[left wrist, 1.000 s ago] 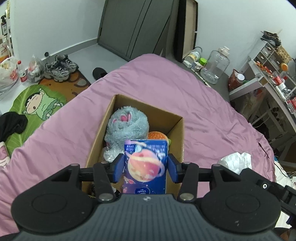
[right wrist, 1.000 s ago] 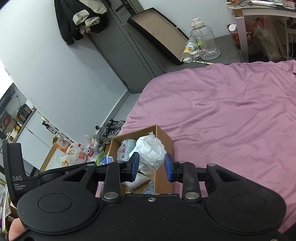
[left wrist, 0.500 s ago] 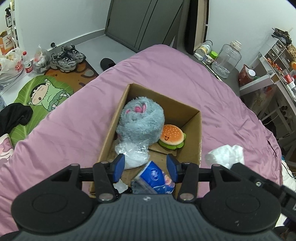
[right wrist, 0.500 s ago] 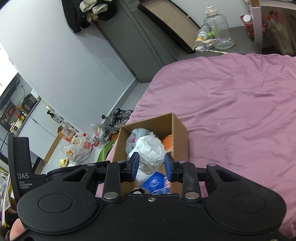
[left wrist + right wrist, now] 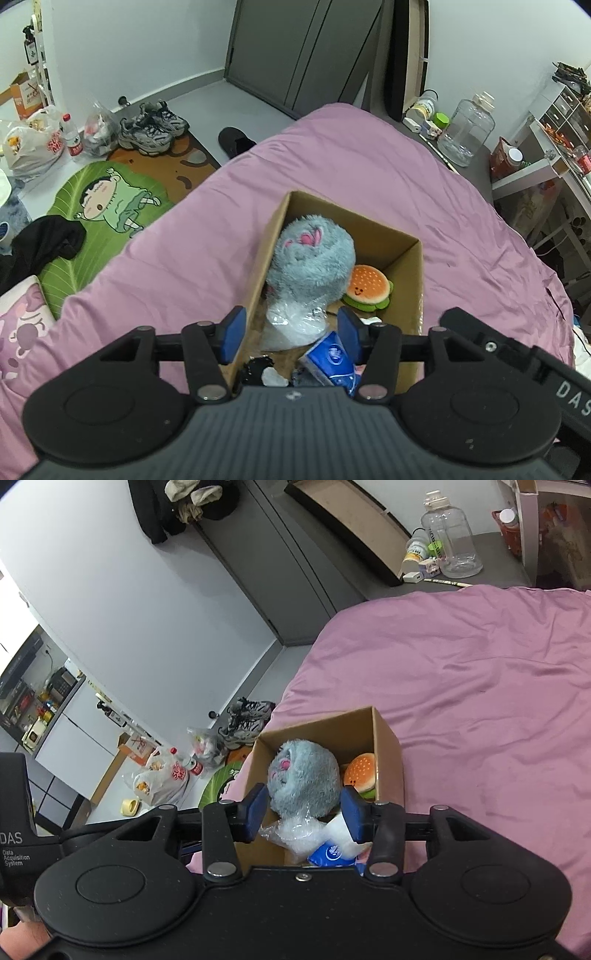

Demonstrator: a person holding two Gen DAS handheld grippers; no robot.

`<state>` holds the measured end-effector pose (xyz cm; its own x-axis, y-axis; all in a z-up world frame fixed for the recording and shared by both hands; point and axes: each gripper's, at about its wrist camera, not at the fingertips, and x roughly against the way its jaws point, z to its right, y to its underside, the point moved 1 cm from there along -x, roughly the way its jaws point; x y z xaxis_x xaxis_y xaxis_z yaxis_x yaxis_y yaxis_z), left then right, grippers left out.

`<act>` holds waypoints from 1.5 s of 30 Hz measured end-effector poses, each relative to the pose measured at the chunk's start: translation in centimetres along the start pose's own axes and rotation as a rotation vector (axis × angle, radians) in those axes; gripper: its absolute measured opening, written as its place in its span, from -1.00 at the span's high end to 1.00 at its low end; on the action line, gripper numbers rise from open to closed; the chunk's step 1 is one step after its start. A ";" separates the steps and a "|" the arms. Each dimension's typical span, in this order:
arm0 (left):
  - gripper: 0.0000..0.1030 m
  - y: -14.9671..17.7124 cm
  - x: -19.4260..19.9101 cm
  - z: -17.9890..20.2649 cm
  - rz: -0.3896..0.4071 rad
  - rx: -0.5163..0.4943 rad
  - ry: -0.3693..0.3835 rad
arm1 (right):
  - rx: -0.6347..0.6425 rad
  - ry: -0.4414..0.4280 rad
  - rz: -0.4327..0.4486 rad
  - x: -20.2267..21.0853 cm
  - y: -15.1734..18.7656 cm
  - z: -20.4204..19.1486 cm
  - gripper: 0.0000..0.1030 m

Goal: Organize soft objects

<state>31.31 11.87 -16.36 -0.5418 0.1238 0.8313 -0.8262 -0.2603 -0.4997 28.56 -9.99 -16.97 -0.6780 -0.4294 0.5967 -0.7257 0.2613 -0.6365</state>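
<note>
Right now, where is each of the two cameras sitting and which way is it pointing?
Left wrist: on the left gripper, above the near end of the cardboard box, looking down along its open blue fingers; the other gripper's black body shows at lower right.
Right wrist: on the right gripper, rolled sideways, fingers open over the same box; a bit of hand at lower left.
Both share the grey plush, burger toy, blue tissue pack and pink bedsheet.

Each handheld unit is matte black plastic with a ribbed centre housing flanked by two round discs. The left gripper (image 5: 291, 334) and right gripper (image 5: 304, 812) carry blue pads (image 5: 231, 334) on black linkage arms fixed with silver rivets (image 5: 221, 868). White "DAS Data Acquisition System" lettering (image 5: 13, 849) sits at 9 o'clock.
</note>
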 end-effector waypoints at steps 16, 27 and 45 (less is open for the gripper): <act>-0.75 1.3 3.8 2.6 0.023 -0.080 0.010 | -0.060 0.083 0.033 4.8 -1.0 2.8 -0.29; -0.89 3.4 7.0 5.5 0.060 -0.121 0.031 | -0.028 0.080 0.103 10.4 -1.4 4.0 -0.78; -0.99 6.3 12.9 7.9 0.145 -0.159 0.020 | 0.058 0.057 0.128 16.3 -0.9 4.7 -1.00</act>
<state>20.37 4.28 -6.88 -0.6587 0.1150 0.7436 -0.7523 -0.1225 -0.6474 18.67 -21.30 -9.00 -0.7713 -0.3458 0.5344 -0.6260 0.2600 -0.7352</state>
